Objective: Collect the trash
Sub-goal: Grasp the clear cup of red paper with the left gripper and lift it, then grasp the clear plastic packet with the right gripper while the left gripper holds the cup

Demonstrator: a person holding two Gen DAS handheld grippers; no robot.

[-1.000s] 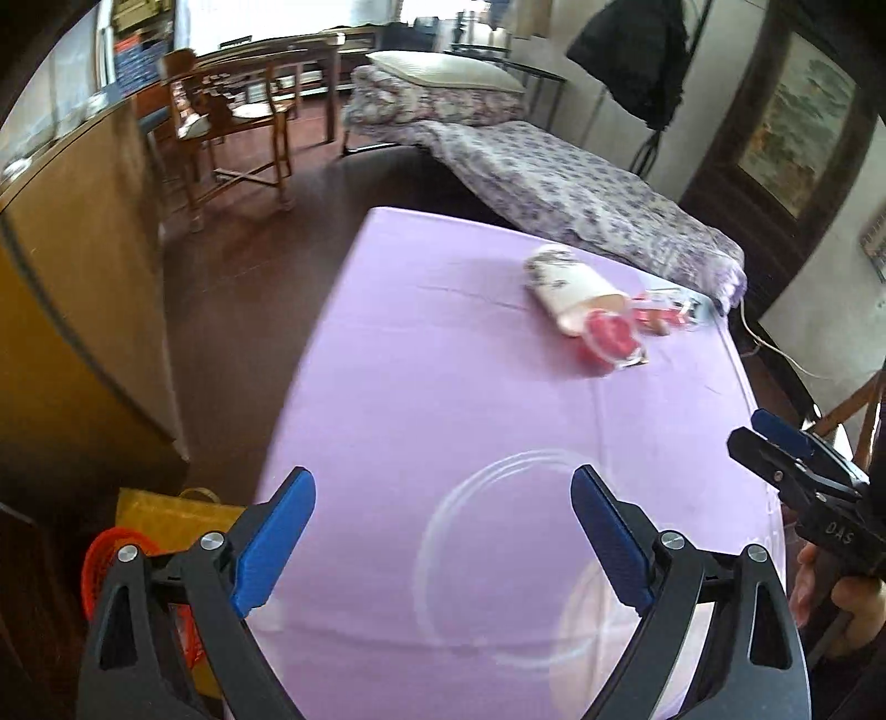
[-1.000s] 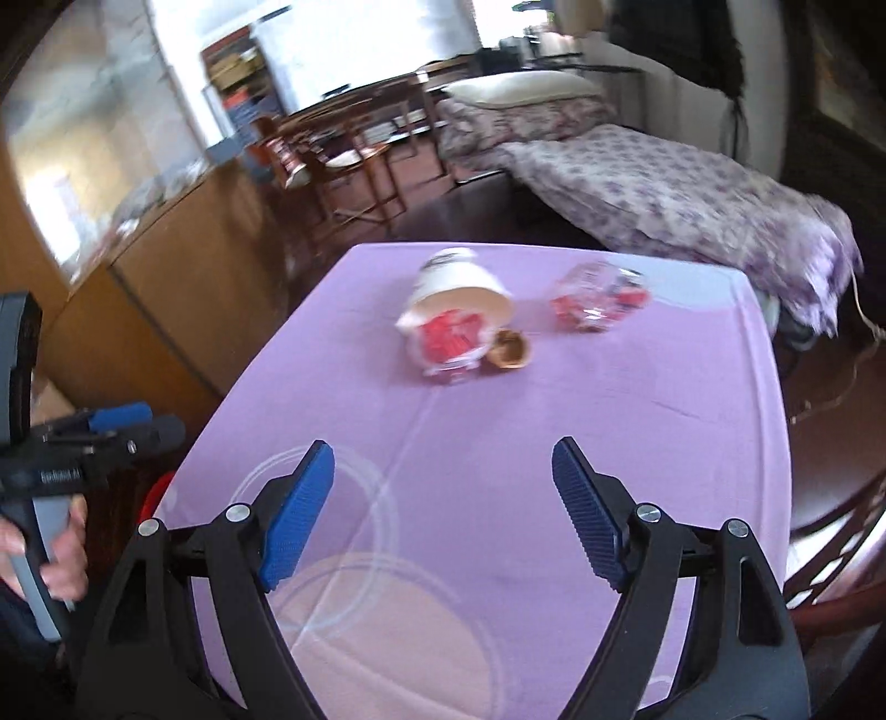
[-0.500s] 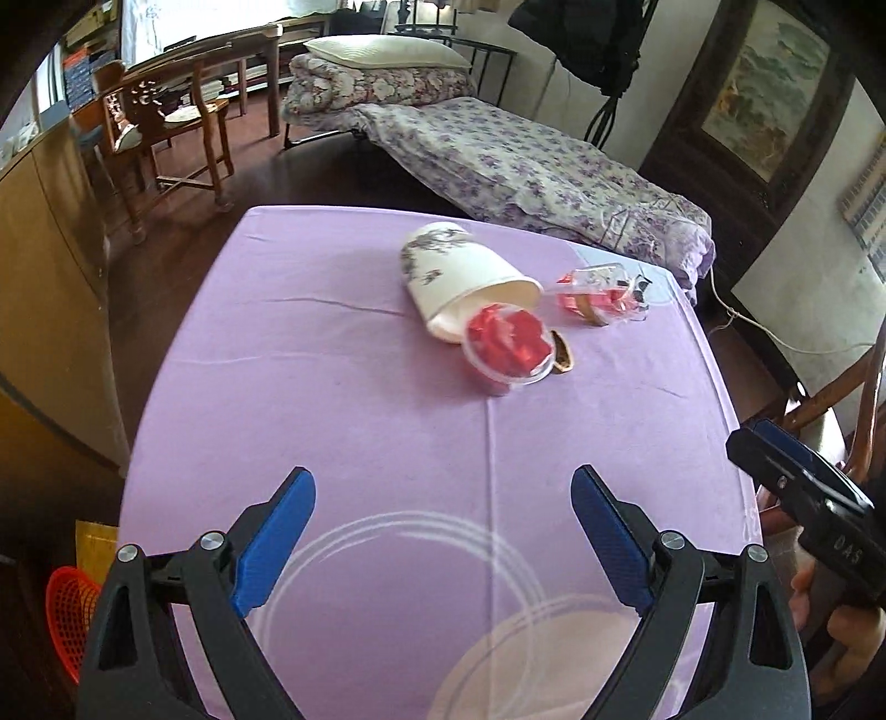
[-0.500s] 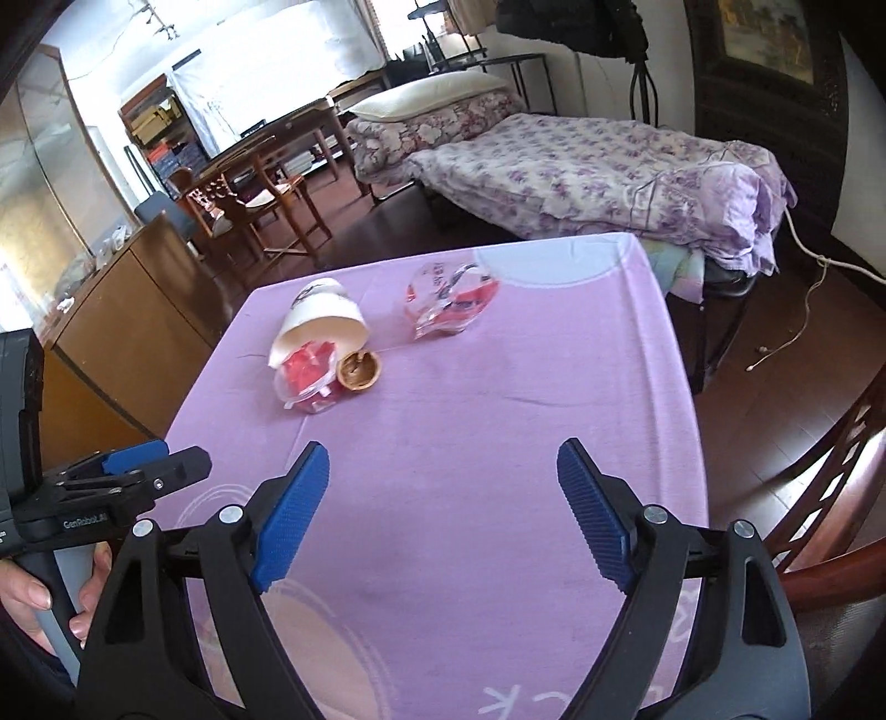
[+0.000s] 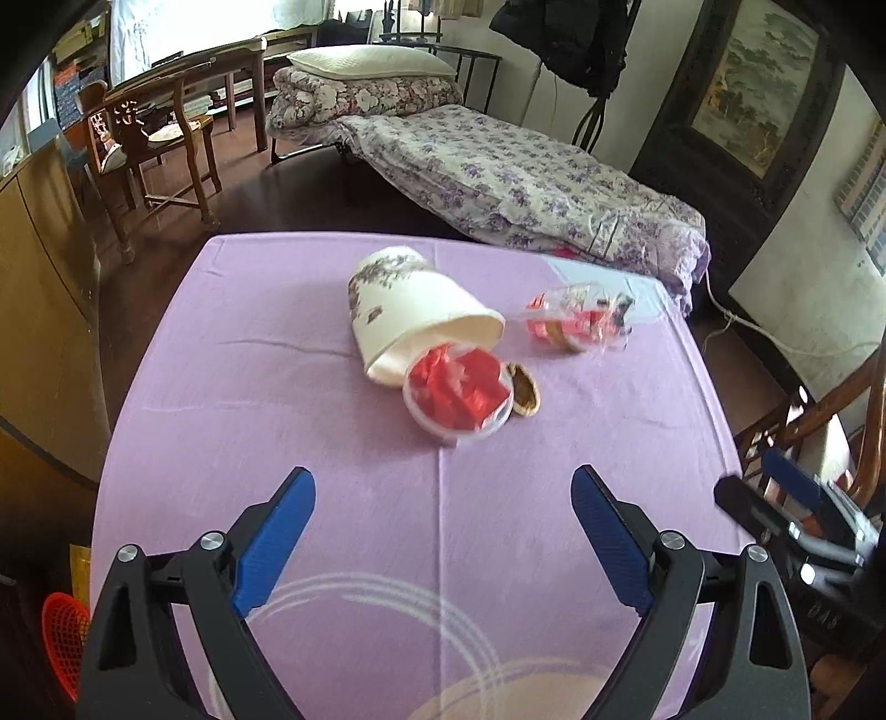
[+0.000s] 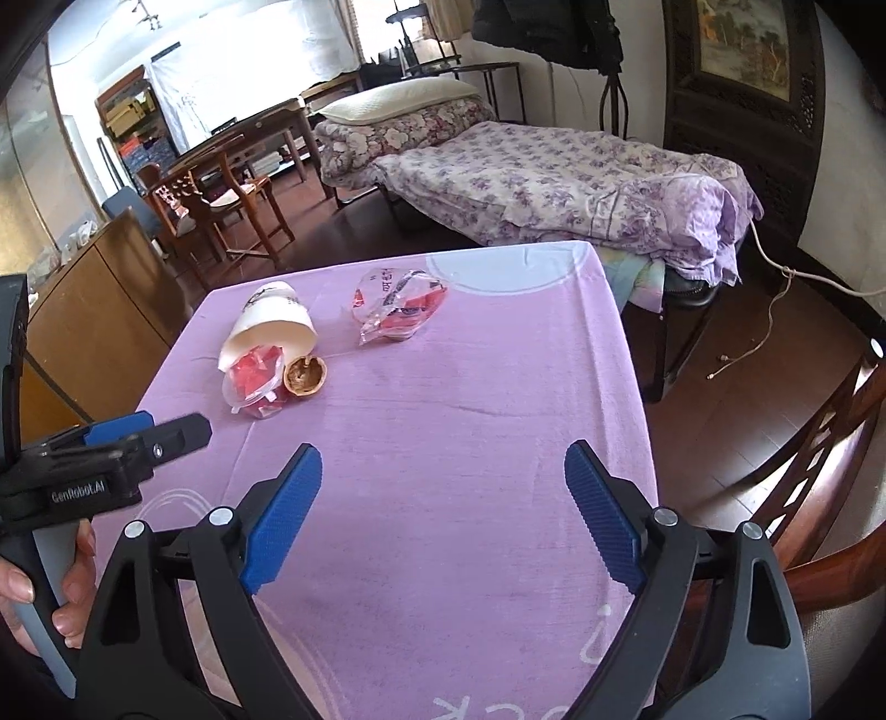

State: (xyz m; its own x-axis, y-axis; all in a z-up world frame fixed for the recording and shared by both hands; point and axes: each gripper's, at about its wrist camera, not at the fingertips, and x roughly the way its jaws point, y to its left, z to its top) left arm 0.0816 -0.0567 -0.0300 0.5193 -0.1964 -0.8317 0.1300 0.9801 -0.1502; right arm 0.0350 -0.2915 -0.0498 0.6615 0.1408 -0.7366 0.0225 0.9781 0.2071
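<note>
Both grippers are hovering wide and empty, the right gripper point(image 6: 443, 515) still opening, the left gripper point(image 5: 443, 540) facing a tipped paper cup point(image 5: 412, 310) and crinkly wrapper point(image 5: 578, 324) ahead on lilac cloth point(image 5: 332, 443).

We see a lived-in room with a dark wooden floor point(image 6: 736, 354) and pale walls. A table under a lilac cloth point(image 5: 343, 443) fills the foreground. Beyond it a narrow bed point(image 5: 498, 171) carries a purple floral quilt and a cream pillow point(image 5: 371, 62). A carved wooden chair point(image 5: 149, 144) stands by a long wooden desk point(image 5: 221, 55) at the far left, with a tan cabinet point(image 6: 99, 310) nearer. A dark-framed landscape painting point(image 5: 758, 94) hangs at the right, and a dark coat point(image 5: 565, 39) hangs beside it. Daylight pours through bright, curtained windows point(image 6: 266, 50).
</note>
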